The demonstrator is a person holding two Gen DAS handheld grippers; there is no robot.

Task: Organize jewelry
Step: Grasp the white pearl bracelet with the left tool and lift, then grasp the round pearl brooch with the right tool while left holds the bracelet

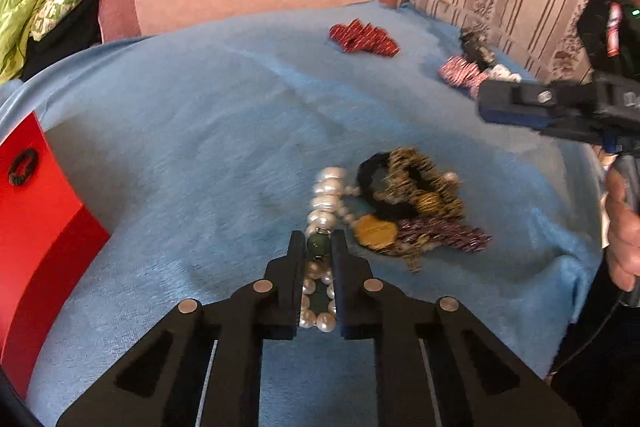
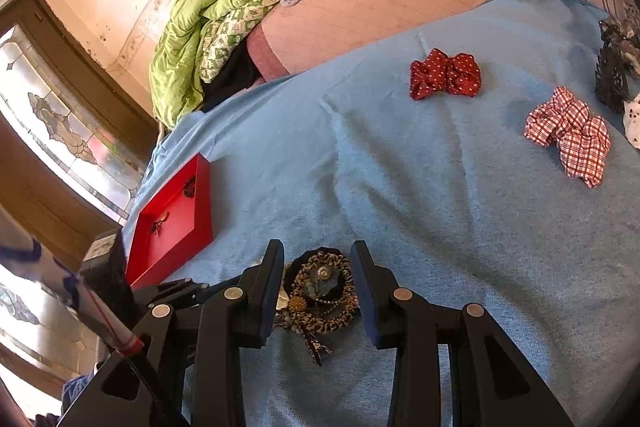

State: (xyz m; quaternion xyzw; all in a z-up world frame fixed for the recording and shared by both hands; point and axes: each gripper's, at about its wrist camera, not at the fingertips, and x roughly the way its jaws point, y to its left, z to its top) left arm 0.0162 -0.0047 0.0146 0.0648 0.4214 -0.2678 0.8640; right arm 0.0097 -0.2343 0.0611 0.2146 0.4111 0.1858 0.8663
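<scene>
Fingers (image 1: 298,267) of the left gripper (image 1: 318,247) are clenched on a pearl bracelet (image 1: 326,195) with a green bead, lying on the blue blanket (image 1: 200,147) beside a pile of scrunchies (image 1: 412,195). Right gripper (image 2: 318,267) is spread wide, straddling that pile. A red tray (image 2: 176,227) sits near the blanket's left edge.

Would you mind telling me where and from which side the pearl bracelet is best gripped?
Grip the pearl bracelet across the narrow stretch at its green bead, coming from above along its length. It lies stretched in a line on the blue blanket, so the jaws span its short width there. The left gripper already has its jaws closed on that spot, clear of the pile of hair ties on its right.
</scene>
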